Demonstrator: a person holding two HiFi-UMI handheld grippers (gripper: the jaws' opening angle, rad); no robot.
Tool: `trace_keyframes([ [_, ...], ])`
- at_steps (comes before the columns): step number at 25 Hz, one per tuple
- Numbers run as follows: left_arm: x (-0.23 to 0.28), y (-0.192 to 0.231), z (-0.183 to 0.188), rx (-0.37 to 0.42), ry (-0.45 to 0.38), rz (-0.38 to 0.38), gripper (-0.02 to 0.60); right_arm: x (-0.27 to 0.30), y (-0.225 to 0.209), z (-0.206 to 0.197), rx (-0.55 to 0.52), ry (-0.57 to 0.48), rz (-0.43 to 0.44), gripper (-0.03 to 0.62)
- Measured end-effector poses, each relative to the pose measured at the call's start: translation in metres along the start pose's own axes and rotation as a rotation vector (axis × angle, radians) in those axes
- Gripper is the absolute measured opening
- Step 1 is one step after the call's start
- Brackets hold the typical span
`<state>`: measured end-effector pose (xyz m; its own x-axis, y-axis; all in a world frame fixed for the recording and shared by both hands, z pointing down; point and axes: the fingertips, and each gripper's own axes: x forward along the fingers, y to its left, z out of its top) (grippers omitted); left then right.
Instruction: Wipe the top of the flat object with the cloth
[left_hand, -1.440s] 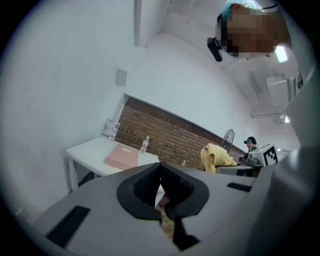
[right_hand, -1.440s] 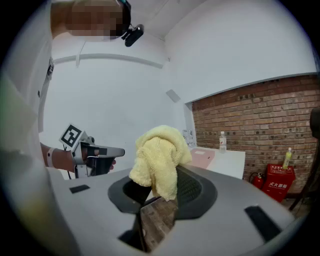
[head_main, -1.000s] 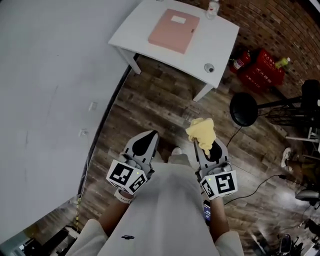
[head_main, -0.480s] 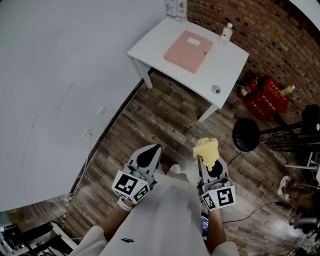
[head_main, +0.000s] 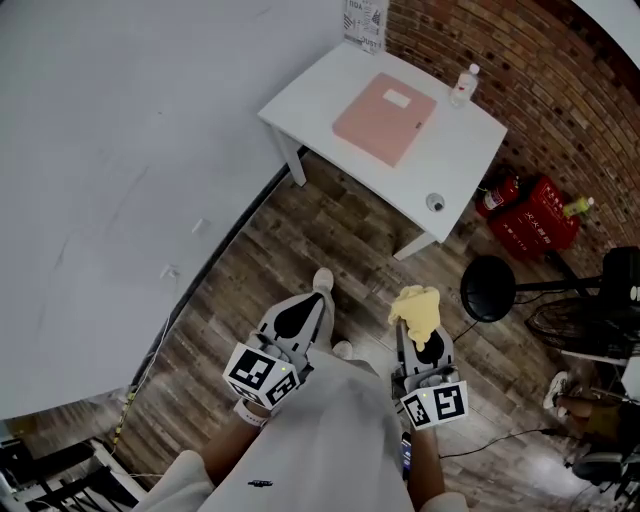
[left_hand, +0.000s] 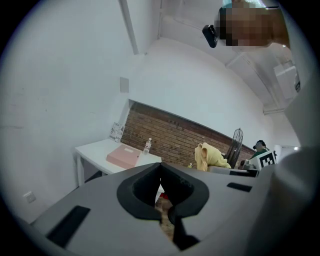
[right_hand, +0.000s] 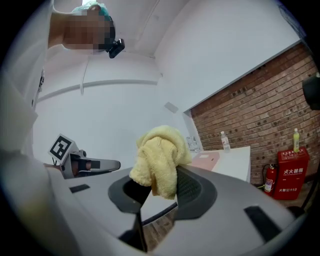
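The left tongs, in the head view, are pressed together on nothing, while the right tongs pinch a crumpled yellow terry cloth. Both are held low over the dark wooden plank floor. Well apart from them, the flat pink rectangular object lies on the white bench, a small clear plastic bottle near it.

In the left gripper view, the left tongs meet at their tips with nothing between them, and the pink object sits far beyond.

In the right gripper view, the cloth bulges up out of the right tongs' grip, with the pink object on the bench beside a red brick wall.
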<state>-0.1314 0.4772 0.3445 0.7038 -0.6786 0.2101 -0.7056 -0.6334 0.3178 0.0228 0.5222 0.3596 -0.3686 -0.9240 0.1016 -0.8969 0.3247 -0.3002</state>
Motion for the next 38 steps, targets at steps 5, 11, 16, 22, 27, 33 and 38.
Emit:
trace_keyframes([
  [5, 0.054, 0.026, 0.022, -0.019, 0.005, -0.059, 0.017, 0.046, 0.002, 0.017, -0.071, 0.036, 0.031, 0.114],
  [11, 0.114, 0.069, 0.068, 0.017, 0.018, -0.126, 0.017, 0.118, -0.025, 0.043, -0.052, 0.044, -0.035, 0.117],
  [16, 0.154, 0.122, 0.102, 0.024, 0.027, -0.163, 0.017, 0.191, -0.047, 0.063, -0.073, 0.043, -0.093, 0.118],
  [22, 0.194, 0.179, 0.124, 0.006, 0.047, -0.195, 0.017, 0.26, -0.065, 0.077, -0.05, 0.047, -0.141, 0.123],
  [27, 0.221, 0.201, 0.135, -0.014, 0.049, -0.207, 0.017, 0.288, -0.079, 0.081, -0.053, 0.078, -0.167, 0.129],
  [33, 0.246, 0.209, 0.132, -0.018, 0.085, -0.208, 0.017, 0.308, -0.096, 0.087, -0.042, 0.097, -0.15, 0.127],
  [38, 0.27, 0.209, 0.131, 0.001, 0.097, -0.185, 0.017, 0.32, -0.12, 0.084, -0.043, 0.119, -0.119, 0.129],
])
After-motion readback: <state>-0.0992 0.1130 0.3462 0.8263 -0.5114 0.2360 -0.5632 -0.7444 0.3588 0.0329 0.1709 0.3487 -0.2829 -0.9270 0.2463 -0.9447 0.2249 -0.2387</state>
